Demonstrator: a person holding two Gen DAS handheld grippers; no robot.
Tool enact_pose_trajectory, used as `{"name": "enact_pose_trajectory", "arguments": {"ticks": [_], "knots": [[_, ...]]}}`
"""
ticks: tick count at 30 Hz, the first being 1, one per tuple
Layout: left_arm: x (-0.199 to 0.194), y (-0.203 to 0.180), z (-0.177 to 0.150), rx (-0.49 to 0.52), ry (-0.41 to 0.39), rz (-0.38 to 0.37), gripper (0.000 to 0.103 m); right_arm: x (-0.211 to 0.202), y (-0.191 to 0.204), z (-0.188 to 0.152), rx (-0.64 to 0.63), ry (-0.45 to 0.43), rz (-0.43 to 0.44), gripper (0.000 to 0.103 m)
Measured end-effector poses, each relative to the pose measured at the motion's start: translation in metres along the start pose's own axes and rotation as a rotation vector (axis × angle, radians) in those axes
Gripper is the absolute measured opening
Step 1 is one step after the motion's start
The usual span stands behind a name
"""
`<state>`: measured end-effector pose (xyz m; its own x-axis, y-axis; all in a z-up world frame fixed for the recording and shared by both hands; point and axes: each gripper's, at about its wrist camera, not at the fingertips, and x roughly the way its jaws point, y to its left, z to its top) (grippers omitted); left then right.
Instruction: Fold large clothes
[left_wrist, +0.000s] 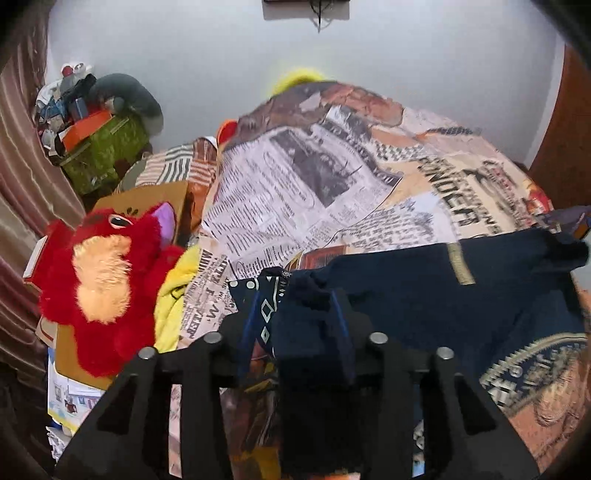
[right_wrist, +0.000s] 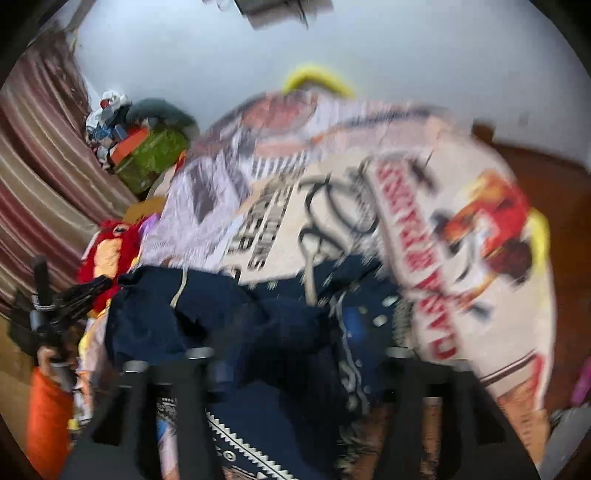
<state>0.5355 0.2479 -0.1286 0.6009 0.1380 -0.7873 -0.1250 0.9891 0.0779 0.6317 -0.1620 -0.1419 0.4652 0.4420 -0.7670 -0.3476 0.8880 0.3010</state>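
A dark navy garment (left_wrist: 424, 291) with a pale printed emblem lies on a bed covered by a newspaper-print sheet (left_wrist: 295, 184). My left gripper (left_wrist: 299, 317) is shut on a bunched edge of the navy garment and holds it up. In the blurred right wrist view the same navy garment (right_wrist: 207, 317) with a pale drawstring is bunched in front of my right gripper (right_wrist: 295, 354), which appears shut on its fabric. The left gripper (right_wrist: 74, 295) shows at the left of that view, held by a hand in an orange sleeve.
A red plush toy (left_wrist: 103, 284) and a yellow cloth (left_wrist: 173, 295) lie at the bed's left edge beside a cardboard box (left_wrist: 147, 199). A green box (left_wrist: 107, 155) heaped with clutter stands by the striped curtain (left_wrist: 22, 166). A brown wooden panel (left_wrist: 565, 129) is at right.
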Motion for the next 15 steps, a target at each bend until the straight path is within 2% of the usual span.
{"name": "enact_pose_trajectory", "arguments": {"ticks": [2,4,7,11,15], "knots": [[-0.015,-0.001,-0.002,0.008,-0.013,-0.017,0.050,-0.019,0.008,-0.002,-0.048,-0.026,-0.007,0.068],[-0.026,-0.004,-0.008,0.025,-0.026,-0.028,0.064,-0.033,0.018,-0.007,-0.101,-0.051,-0.014,0.071],[-0.031,-0.016,-0.021,0.068,-0.016,-0.042,0.067,-0.043,0.033,-0.020,-0.171,-0.077,-0.034,0.079],[-0.012,-0.037,-0.040,0.122,0.057,-0.081,0.068,-0.031,0.050,-0.038,-0.268,-0.061,-0.074,0.079],[0.016,-0.054,-0.057,0.134,0.112,-0.106,0.068,0.001,0.061,-0.053,-0.358,-0.035,-0.132,0.079]]}}
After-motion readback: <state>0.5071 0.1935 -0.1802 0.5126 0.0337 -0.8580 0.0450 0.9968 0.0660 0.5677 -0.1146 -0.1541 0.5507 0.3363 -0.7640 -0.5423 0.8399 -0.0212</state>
